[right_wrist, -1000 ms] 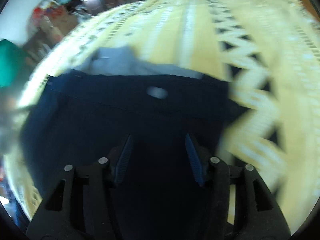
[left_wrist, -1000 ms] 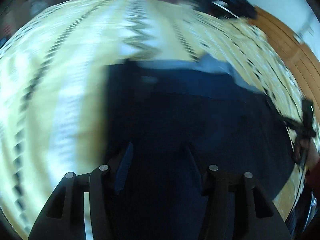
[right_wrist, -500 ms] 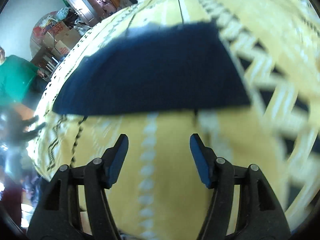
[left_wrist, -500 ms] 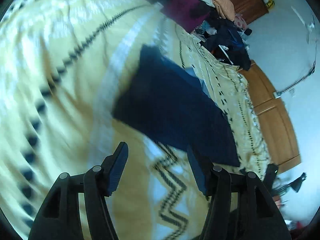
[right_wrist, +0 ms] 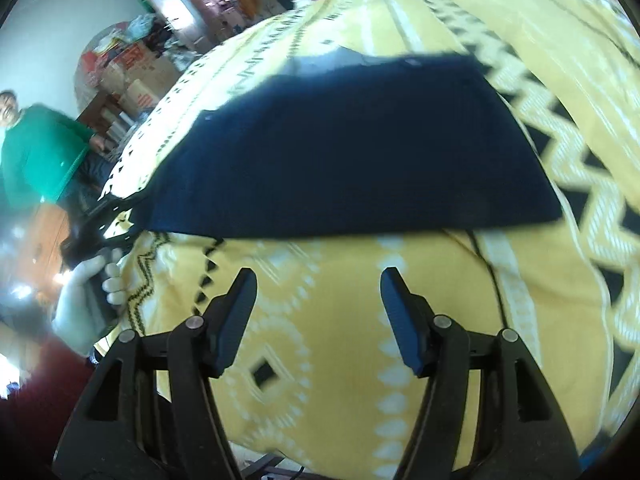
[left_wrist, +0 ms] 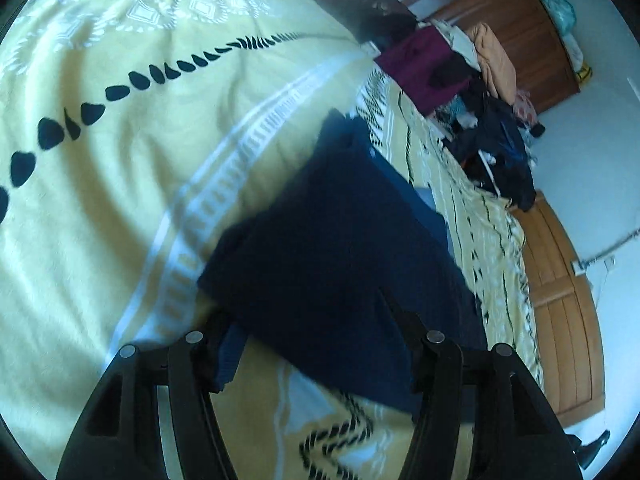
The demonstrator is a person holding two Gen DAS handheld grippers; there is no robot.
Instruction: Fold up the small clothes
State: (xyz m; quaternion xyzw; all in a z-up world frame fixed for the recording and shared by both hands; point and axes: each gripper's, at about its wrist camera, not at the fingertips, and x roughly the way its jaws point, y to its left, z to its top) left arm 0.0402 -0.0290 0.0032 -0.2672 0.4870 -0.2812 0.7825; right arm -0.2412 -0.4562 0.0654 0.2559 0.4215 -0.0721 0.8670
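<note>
Spread wide on the left gripper (left_wrist: 316,340), with nothing pinched. Hard to make out the right-hand finger against the navy garment (left_wrist: 332,248): dark on dark, only an outline. Clearer on the other side, where a blue pad (left_wrist: 230,354) sits just under the garment's near corner; cannot tell whether touching.

Spread just as wide on the right gripper (right_wrist: 316,292), empty, hanging short of the navy garment (right_wrist: 360,152), near its front edge, over the yellow patterned bedspread (right_wrist: 340,320).

Lying flat on that bedspread (left_wrist: 120,200), folded to a broad dark slab. Peeking from under its far edge, a grey-blue cloth (right_wrist: 332,58), mostly hidden. A small tag (right_wrist: 412,63) near the far edge, too blurred to read.

Left of the garment in the right wrist view, a white-gloved hand (right_wrist: 84,300), smeared by motion. Beyond it, a person in a green top (right_wrist: 36,152) and cardboard boxes (right_wrist: 136,60) with red print, not legible. Past the garment in the left wrist view, a heap of clothes (left_wrist: 480,92) and a wooden wardrobe (left_wrist: 560,280), cut off by the lens rim.

Compared with half a second ago: closer to the garment in both views, the near corner now between the left fingers. A second ago: directly over the cloth, filling both views.
</note>
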